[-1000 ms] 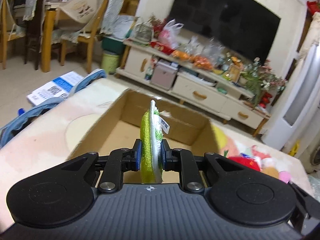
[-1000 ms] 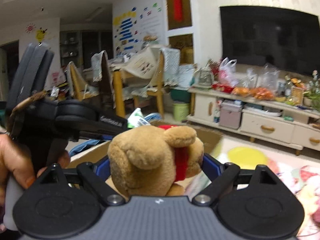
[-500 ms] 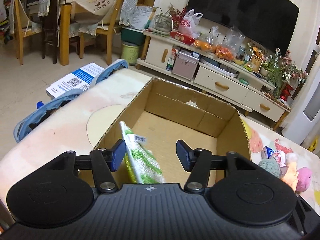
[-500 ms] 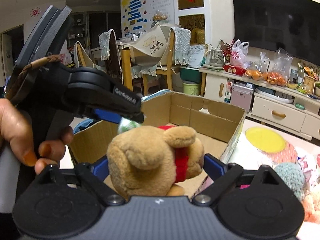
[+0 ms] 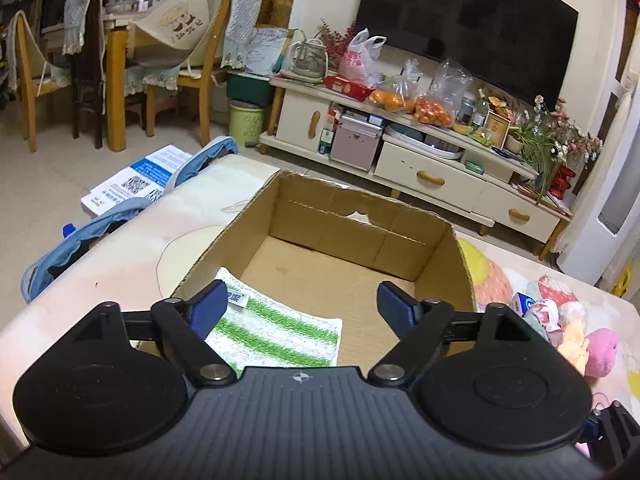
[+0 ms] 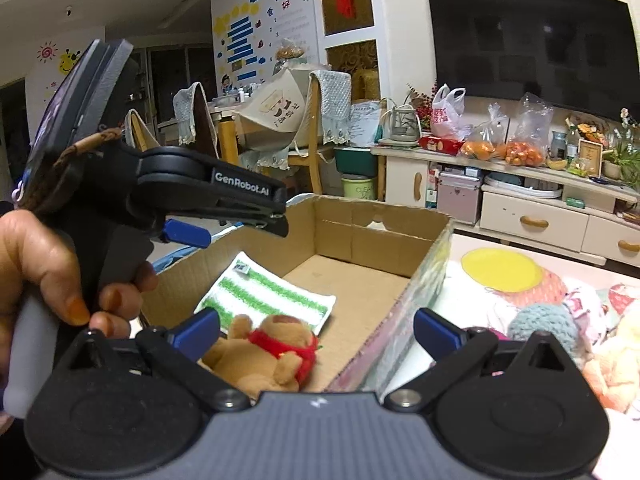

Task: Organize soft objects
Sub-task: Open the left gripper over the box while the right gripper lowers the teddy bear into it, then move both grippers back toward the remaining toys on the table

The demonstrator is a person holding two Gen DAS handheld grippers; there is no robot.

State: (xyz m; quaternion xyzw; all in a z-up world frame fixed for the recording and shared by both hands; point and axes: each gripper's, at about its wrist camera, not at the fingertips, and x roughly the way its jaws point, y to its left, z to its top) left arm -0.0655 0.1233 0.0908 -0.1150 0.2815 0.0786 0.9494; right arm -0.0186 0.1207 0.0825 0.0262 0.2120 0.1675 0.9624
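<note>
Left wrist view shows our left gripper (image 5: 302,300) with its blue-padded fingers (image 5: 208,304) spread wide and gripping nothing, hovering over the near end of the cardboard box (image 5: 456,256); just below and between those fingers, the green-and-white striped cloth (image 5: 276,328) lies flat on the box floor against the near left wall, its small label turned up; the far half of the box floor is bare cardboard; outside the box's right wall a heap of soft toys (image 5: 568,328) sits on the printed tablecloth (image 5: 100,264), with a pink plush at its near edge; beyond the box's far wall stands the TV cabinet (image 5: 428,172) with bags of oranges on top.

From the right wrist view, our right gripper (image 6: 316,330) is likewise spread wide and empty, poised above the box's near right corner; the brown teddy bear (image 6: 264,356) with its red scarf lies on the box floor directly under the left finger (image 6: 198,330), free of both pads, its head touching the near edge of the striped cloth (image 6: 268,292); our left hand (image 6: 44,264) wraps the handle of the left gripper (image 6: 228,216), which hangs over the box's left wall (image 6: 176,280); to the right of the box a blue crocheted toy (image 6: 544,324) and other soft toys rest on the tablecloth, well apart from the bear.
</note>
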